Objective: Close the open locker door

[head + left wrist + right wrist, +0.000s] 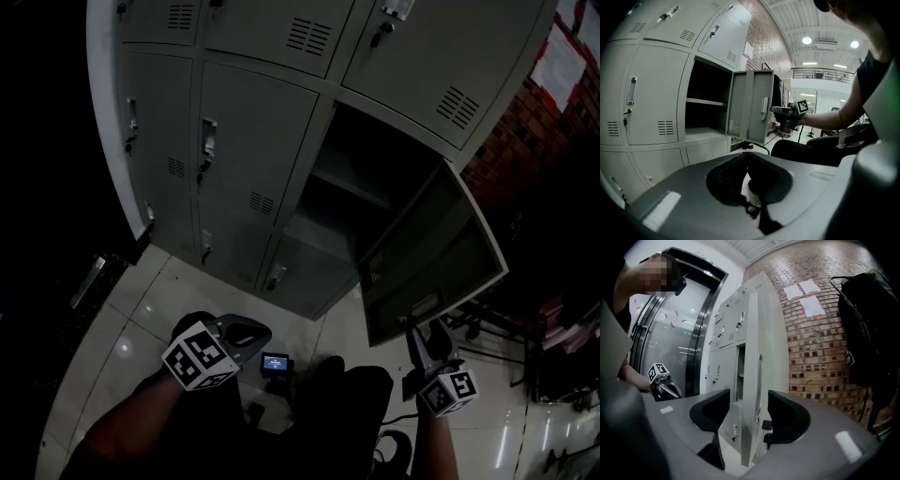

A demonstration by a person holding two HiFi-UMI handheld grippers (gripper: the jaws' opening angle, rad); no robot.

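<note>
Our right gripper [749, 398] has its jaws spread wide, and the free edge of the door [750, 380] stands upright between them. There is a gap on each side, so neither pad presses on the metal. The door's handle [760, 380] runs down the face on the right jaw's side. Beyond the left jaw we see the rest of the locker bank [724, 338], and beyond the right jaw a brick wall [820, 343].

From the head view, that gripper [414, 337] reaches up to the door's [431, 253] lower corner. The door is swung well out from the bank [253, 141]. The compartment [347, 187] behind it is dark inside, and one shelf [352, 183] crosses it. We can make out nothing more in there. The lockers around it have their doors flush, each with a handle and vent slots.

Our left gripper [749, 161] has its jaws drawn together with nothing between them. Ahead of them and above, the open compartment [705, 108] shows its shelf [705, 101]. The door [752, 110] stands to the right of the compartment, its inner face toward these jaws. Past it the right gripper [785, 112] is at the door's edge. In the head view the left gripper [246, 333] hangs low over the tiled floor [141, 309], well short of the lockers.
</note>
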